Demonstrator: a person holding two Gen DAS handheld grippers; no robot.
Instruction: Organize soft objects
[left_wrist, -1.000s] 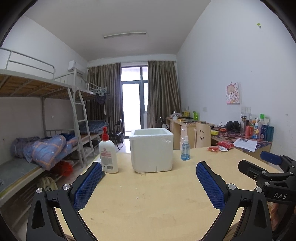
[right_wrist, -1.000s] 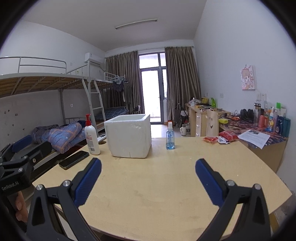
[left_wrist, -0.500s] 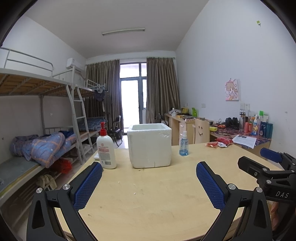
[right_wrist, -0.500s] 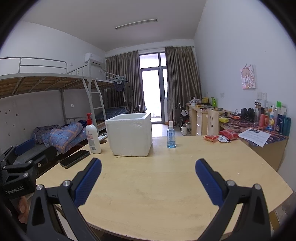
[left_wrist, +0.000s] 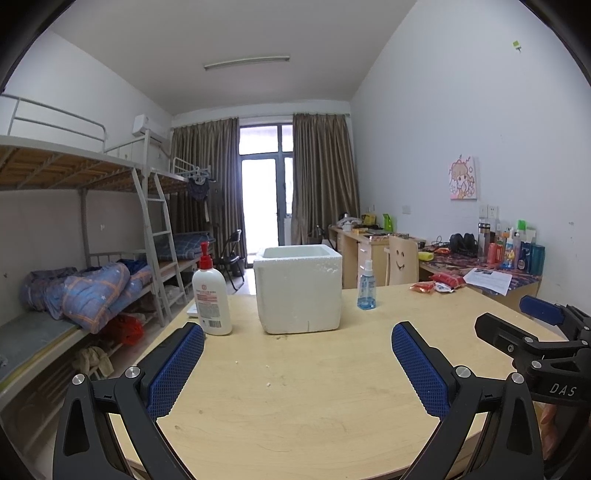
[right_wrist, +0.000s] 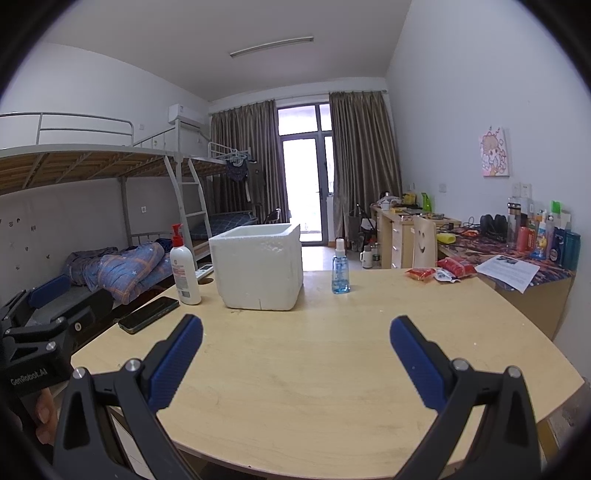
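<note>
The fingers of the left gripper are spread wide with nothing between them, and the fingers of the right gripper are likewise spread and empty. Both are held above the near edge of the tabletop, over bare wood.

Beyond them, a white foam box is set near the middle of the far edge, open at the top; what it holds cannot be seen. A pump bottle stands just beside it toward the left edge, and a dark phone lies flat nearer the left edge. A small blue spray bottle stands on the other side of the box. The task's things are judged to be the red snack packets, which are lying at the far right corner, well apart from both grippers.

The task is judged not yet begun. Several risks can be foreseen. The packets lie flat and bunched, so one may be pinched by a thin edge and slip, or two may be lifted together. The spray bottle stands on a likely line from packets to box and could be toppled. The light foam box could be shoved along the tabletop if its rim is struck during a drop.
</note>
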